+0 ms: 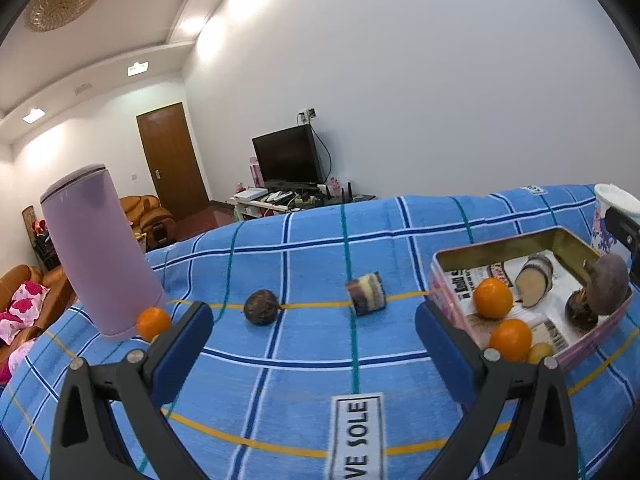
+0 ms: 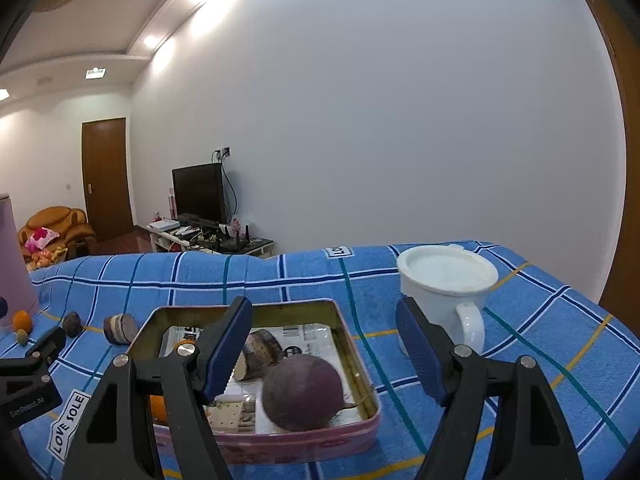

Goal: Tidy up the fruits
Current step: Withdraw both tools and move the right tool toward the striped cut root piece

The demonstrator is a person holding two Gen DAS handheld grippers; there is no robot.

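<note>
A pink tin box (image 1: 444, 284) sits on the blue checked cloth at the right; it also shows in the right wrist view (image 2: 360, 364). It holds an orange (image 1: 493, 298), a cut taro piece (image 1: 534, 280), a purple beet (image 2: 302, 392) and a small dark root (image 1: 580, 312). On the cloth lie a dark round fruit (image 1: 261, 307), a cut purple-white piece (image 1: 366, 294), an orange (image 1: 153, 323) by the cylinder, and an orange (image 1: 511, 339) before the tin. My left gripper (image 1: 314, 340) is open and empty above the cloth. My right gripper (image 2: 324, 344) is open and empty over the tin's right part.
A tall lilac cylinder (image 1: 100, 252) stands at the left. A white lidded mug (image 2: 448, 284) stands right of the tin. A small yellowish fruit (image 1: 540, 353) lies by the tin's front. The cloth's far edge drops off toward a TV stand (image 1: 288, 200).
</note>
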